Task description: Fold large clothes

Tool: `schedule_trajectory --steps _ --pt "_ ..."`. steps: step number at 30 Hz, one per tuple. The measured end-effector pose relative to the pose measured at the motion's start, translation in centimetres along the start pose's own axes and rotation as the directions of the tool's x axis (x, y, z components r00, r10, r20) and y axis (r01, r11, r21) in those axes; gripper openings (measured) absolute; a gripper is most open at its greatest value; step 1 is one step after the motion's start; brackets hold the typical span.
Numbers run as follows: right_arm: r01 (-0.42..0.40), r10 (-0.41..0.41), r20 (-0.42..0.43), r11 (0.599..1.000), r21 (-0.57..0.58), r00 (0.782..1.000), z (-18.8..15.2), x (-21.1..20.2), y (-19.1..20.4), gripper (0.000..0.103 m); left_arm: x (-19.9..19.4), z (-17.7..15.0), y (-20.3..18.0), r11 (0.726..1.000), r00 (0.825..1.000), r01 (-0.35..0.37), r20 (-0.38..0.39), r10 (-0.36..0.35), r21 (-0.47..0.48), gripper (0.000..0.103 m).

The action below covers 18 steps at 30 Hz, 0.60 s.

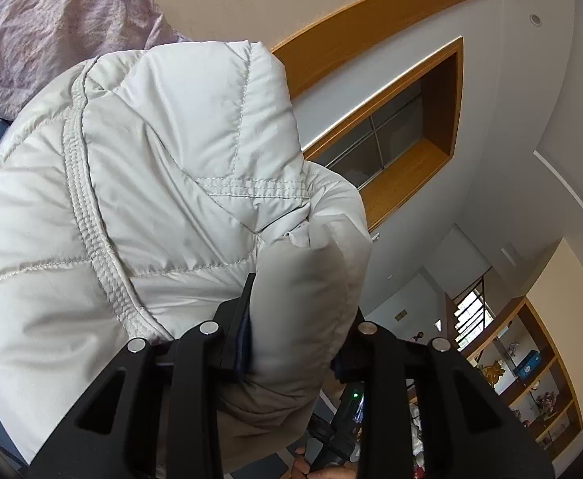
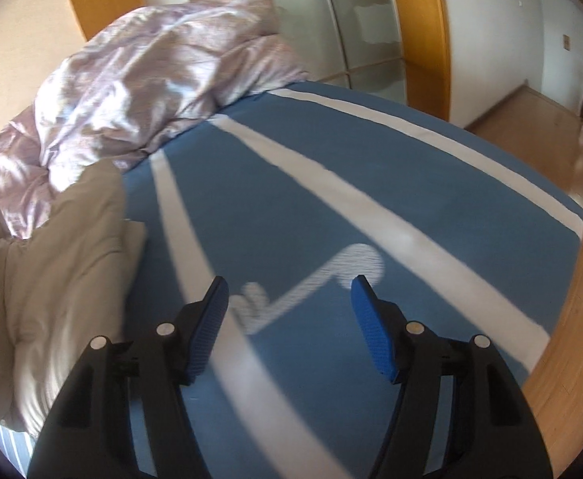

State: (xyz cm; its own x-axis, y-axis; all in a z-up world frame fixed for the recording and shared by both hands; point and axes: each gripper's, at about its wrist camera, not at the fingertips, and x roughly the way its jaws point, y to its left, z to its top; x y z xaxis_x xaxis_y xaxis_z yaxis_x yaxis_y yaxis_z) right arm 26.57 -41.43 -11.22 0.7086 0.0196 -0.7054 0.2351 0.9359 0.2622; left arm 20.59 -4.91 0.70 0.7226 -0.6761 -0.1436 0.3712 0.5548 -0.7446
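The bed point(image 2: 331, 183), blue with white stripes, is seen under the right gripper point(image 2: 289, 319), its near edge cut off by the black frame. A lilac duvet point(image 2: 139, 80) is heaped at its far end. The white jacket point(image 1: 151, 179) is clamped by the left gripper point(image 1: 297, 335) and fills that view; one pad is buried in its folds. A beige part point(image 2: 64, 259) is blurred. The right jaws are held wide, with nothing between them.

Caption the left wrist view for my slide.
Left hand-held gripper clamps a fold of the white puffer jacket.
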Motion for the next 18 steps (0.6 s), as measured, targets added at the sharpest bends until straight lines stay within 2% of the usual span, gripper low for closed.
schedule_trajectory --steps 9,14,18 --pt "0.085 -0.085 0.001 0.996 -0.006 0.996 0.1 0.7 -2.1 0.064 3.9 -2.1 -0.5 1.000 0.995 -0.016 -0.095 0.017 0.016 0.030" --pt "0.119 -0.119 0.004 0.993 -0.022 0.993 0.0 0.9 -2.5 0.065 5.9 -3.7 -1.0 0.998 0.984 -0.048 -0.168 0.054 0.044 0.029" --pt "0.150 -0.150 0.007 0.987 -0.054 0.989 0.0 1.0 -2.3 0.065 7.1 -4.9 -1.6 0.991 0.969 -0.089 -0.220 0.110 0.104 0.029"
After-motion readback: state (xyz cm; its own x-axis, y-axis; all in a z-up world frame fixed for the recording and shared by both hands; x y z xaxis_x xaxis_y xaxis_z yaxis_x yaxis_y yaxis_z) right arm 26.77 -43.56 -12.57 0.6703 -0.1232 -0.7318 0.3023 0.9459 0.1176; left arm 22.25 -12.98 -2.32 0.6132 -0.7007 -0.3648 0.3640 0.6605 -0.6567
